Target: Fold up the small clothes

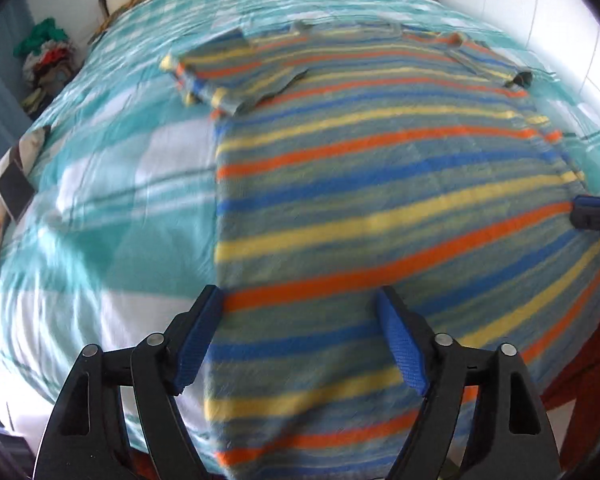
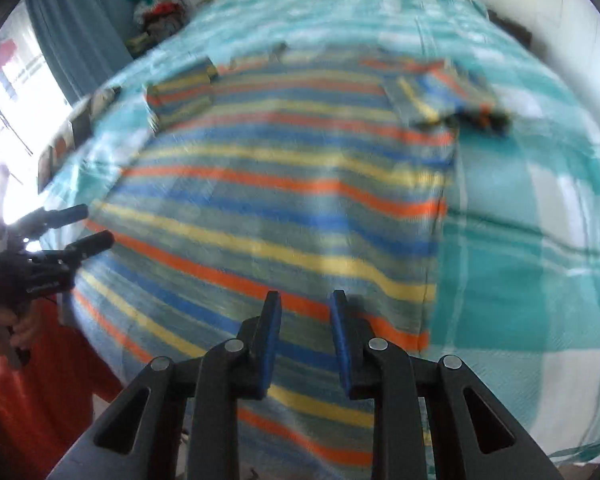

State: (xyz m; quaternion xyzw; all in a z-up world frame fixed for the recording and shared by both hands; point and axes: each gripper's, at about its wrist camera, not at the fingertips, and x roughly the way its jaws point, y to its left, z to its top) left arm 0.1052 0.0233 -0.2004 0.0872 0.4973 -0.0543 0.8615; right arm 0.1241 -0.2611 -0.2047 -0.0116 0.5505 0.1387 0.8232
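A small shirt (image 1: 380,184) with blue, yellow and orange stripes lies flat on the bed, its hem toward me and both sleeves folded in over the body. My left gripper (image 1: 300,296) hovers over the shirt's left part near the hem, jaws wide open with nothing between the pads. My right gripper (image 2: 306,298) hangs above the shirt (image 2: 284,200) near its right hem, its jaws a little apart and holding nothing. Each view catches the other tool at its edge: the right gripper (image 1: 592,212) and the left gripper (image 2: 94,227).
The bed wears a teal and white checked cover (image 1: 112,208). A pile of clothes (image 1: 46,56) sits beyond the bed's far left corner beside a blue curtain (image 2: 80,20). A person's hand (image 2: 4,328) and a red garment (image 2: 40,392) are at the near edge.
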